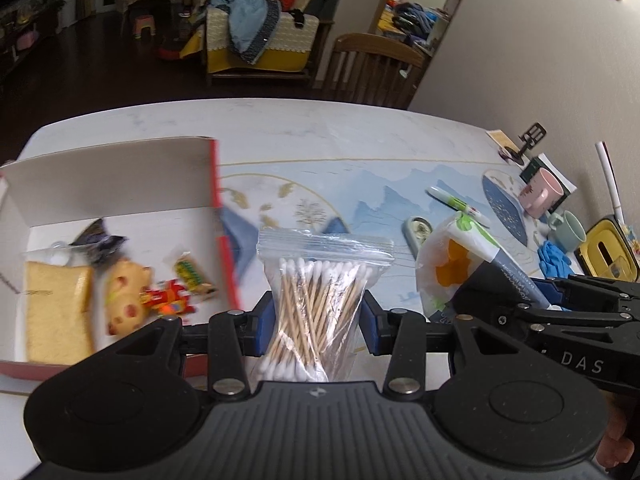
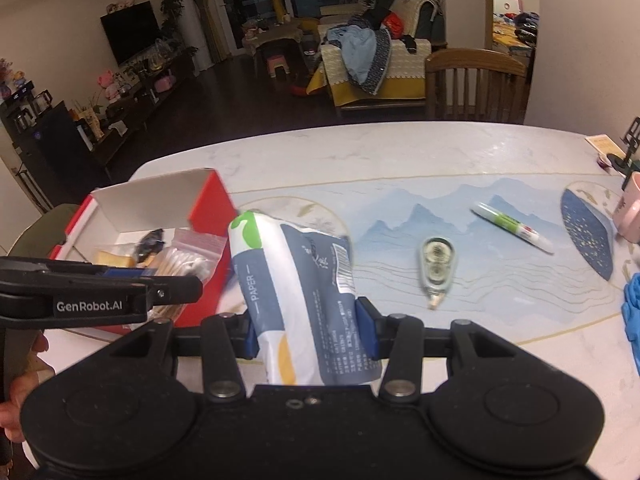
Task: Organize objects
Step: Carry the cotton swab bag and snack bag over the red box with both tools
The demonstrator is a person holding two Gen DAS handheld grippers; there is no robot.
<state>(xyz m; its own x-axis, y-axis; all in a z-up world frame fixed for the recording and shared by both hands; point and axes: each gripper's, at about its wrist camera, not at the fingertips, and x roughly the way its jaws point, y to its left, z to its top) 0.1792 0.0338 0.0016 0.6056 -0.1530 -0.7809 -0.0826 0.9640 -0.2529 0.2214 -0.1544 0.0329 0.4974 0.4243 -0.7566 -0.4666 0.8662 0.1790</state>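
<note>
My left gripper (image 1: pixel 318 320) is shut on a clear zip bag of cotton swabs (image 1: pixel 320 288), held above the table just right of an open red box (image 1: pixel 120 168). The box holds a yellow sponge (image 1: pixel 56 312), snack packets and a small red toy (image 1: pixel 168 300). My right gripper (image 2: pixel 308 330) is shut on a white and blue pack of paper tissues (image 2: pixel 296 280), held beside the left gripper; the pack also shows in the left wrist view (image 1: pixel 460 260). The swab bag (image 2: pixel 188 264) and box (image 2: pixel 208 204) show at left in the right wrist view.
On the patterned mat lie a correction tape (image 2: pixel 436 272) and a green and white glue pen (image 2: pixel 512 226). At the right are a pink mug (image 1: pixel 542 194), a green mug (image 1: pixel 570 232), blue gloves (image 1: pixel 554 256) and a yellow-rimmed case (image 1: pixel 612 252). A wooden chair (image 2: pixel 476 84) stands beyond the table.
</note>
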